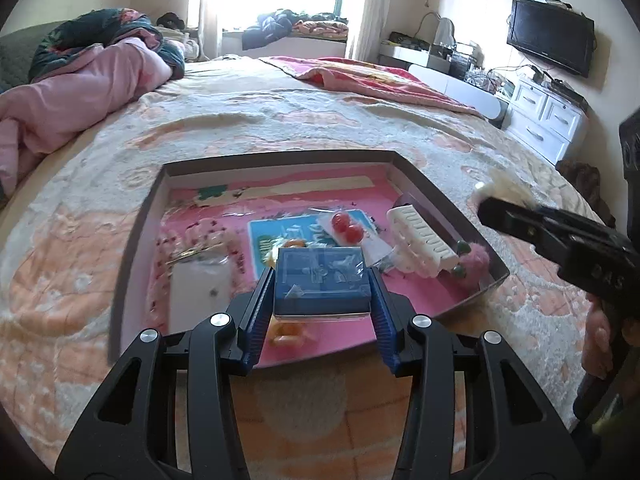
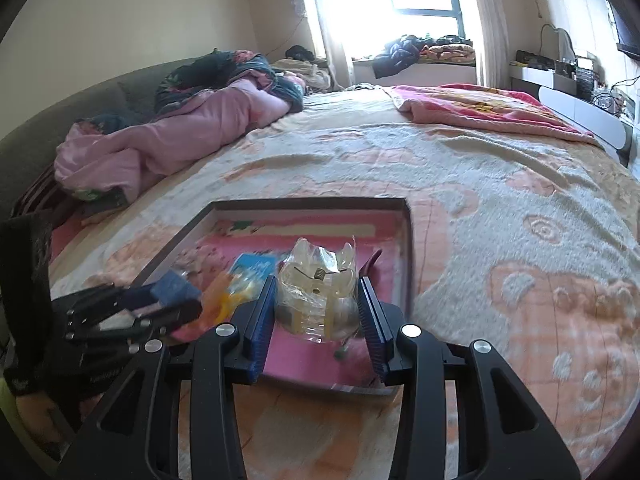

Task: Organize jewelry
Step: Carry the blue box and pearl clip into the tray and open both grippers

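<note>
A shallow box (image 1: 280, 158) with a pink lining lies on the bed. My left gripper (image 1: 320, 292) is shut on a small blue jewelry box (image 1: 320, 268) wrapped in clear film, held just above the pink lining. In the right wrist view my right gripper (image 2: 317, 300) is shut on a clear hair claw clip (image 2: 316, 276) in a crinkled plastic bag, over the near part of the same shallow box (image 2: 304, 202). The left gripper (image 2: 176, 300) with the blue jewelry box (image 2: 176, 284) shows at that view's left. The right gripper (image 1: 504, 208) shows at the left wrist view's right edge.
Inside the shallow box lie a white claw clip (image 1: 420, 240), red bead earrings (image 1: 346, 226) in a packet, a pink pom-pom (image 1: 478, 258), a blue card (image 1: 264, 236) and a white card (image 1: 200, 284). A pink quilt (image 1: 80, 88) is heaped at the left. White drawers (image 1: 548, 116) stand at the right.
</note>
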Demonstrator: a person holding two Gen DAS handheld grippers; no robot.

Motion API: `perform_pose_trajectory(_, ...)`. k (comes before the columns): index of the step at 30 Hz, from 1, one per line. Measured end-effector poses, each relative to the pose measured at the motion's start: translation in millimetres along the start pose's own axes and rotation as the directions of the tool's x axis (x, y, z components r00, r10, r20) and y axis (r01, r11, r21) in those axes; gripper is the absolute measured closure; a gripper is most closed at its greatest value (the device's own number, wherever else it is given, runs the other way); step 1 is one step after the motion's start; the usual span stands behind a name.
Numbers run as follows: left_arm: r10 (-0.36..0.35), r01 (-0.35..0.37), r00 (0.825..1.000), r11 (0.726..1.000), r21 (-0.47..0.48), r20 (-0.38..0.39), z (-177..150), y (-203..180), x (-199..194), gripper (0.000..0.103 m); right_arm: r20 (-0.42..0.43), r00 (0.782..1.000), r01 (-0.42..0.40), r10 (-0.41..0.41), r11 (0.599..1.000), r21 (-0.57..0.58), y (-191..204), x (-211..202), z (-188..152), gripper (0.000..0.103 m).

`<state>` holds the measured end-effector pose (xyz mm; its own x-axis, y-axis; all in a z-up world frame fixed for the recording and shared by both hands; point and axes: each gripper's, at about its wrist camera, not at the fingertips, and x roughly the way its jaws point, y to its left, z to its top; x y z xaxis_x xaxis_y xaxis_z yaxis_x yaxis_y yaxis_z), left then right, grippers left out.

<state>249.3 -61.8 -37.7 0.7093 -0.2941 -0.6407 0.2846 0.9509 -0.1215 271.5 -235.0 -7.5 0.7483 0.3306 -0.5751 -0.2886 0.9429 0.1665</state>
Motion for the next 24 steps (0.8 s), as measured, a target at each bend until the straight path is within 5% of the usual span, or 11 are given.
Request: perform_pose_trajectory(24, -0.021, 0.023, 0.999, 0.999, 0.05, -0.049, -5.9, -14.8, 35.6, 0.066, -0.09, 0.996, 0.03, -0.028, 0.999, 0.02, -20.9, 44.9, -4.7, 0.063)
